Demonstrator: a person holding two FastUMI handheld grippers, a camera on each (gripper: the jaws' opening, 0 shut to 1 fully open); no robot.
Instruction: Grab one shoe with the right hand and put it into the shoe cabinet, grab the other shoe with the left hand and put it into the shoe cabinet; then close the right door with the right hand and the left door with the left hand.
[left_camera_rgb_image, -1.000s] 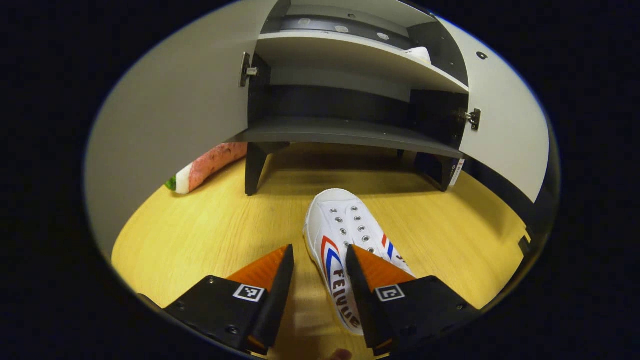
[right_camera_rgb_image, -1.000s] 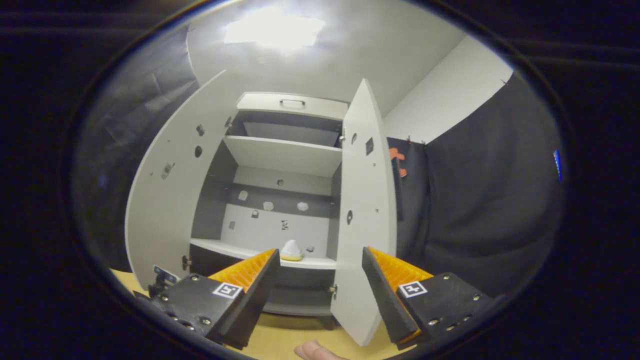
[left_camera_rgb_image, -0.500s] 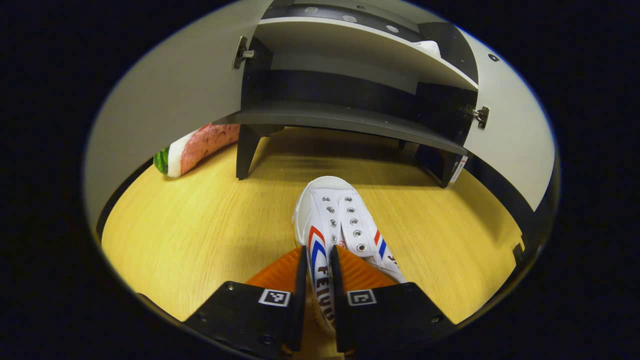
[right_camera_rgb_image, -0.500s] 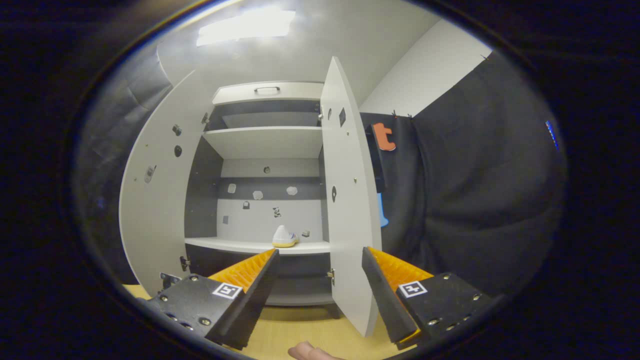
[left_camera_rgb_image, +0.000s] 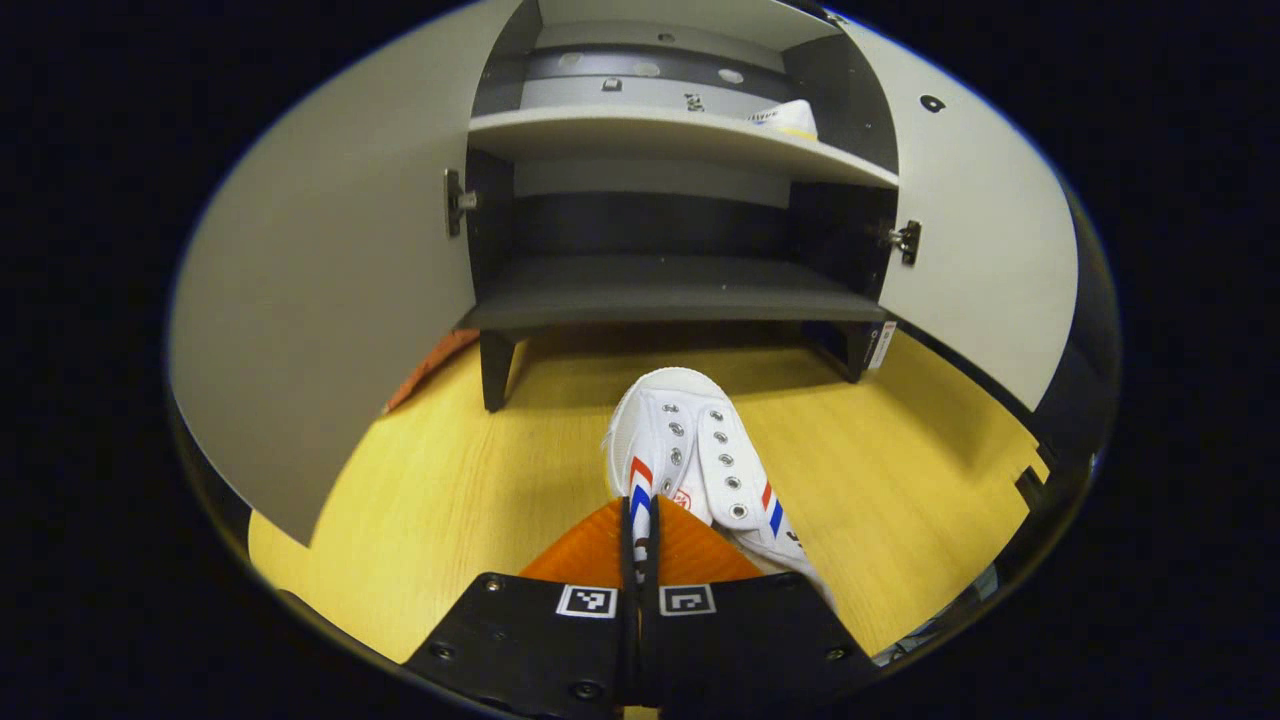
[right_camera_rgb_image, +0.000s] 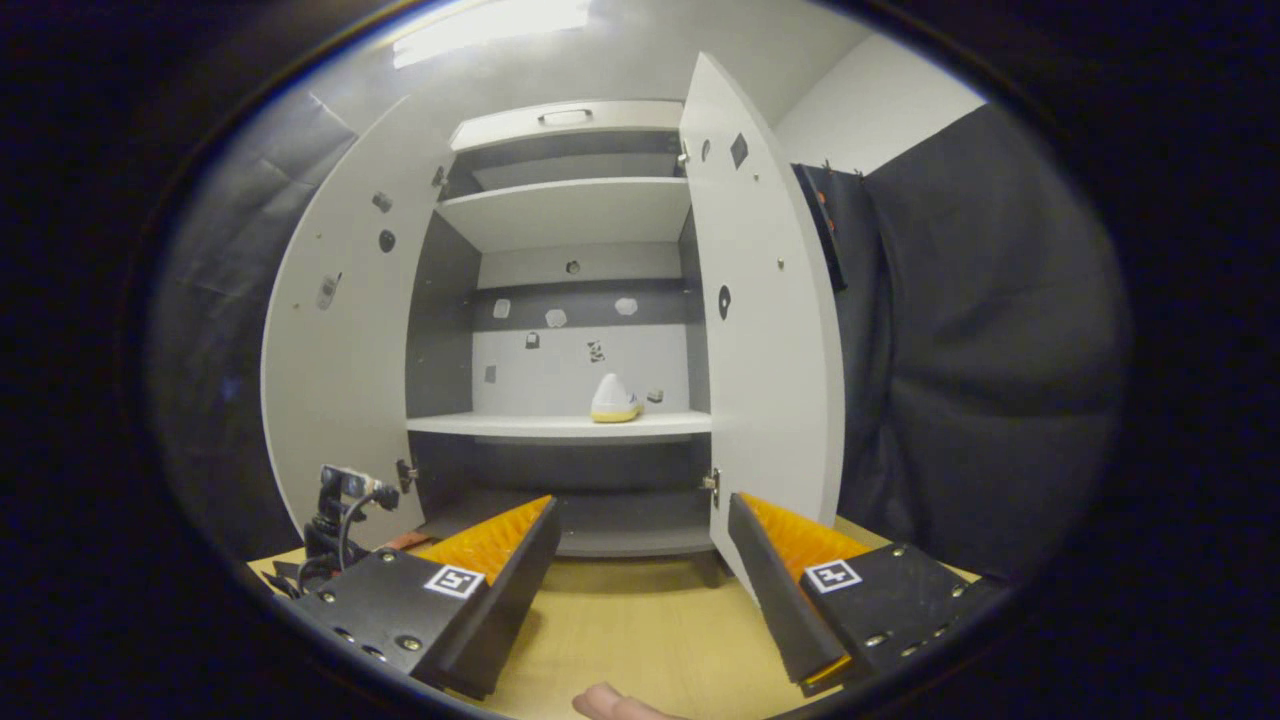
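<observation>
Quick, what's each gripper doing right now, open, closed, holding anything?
Left gripper: closed on the side wall of the white sneaker on the floor.
Right gripper: open, holding nothing, facing the open shoe cabinet.

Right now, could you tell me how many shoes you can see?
2. One white shoe lies on the wooden floor before the cabinet, its side pinched by the left gripper. The other shoe sits on the cabinet's middle shelf, toward the right.
</observation>
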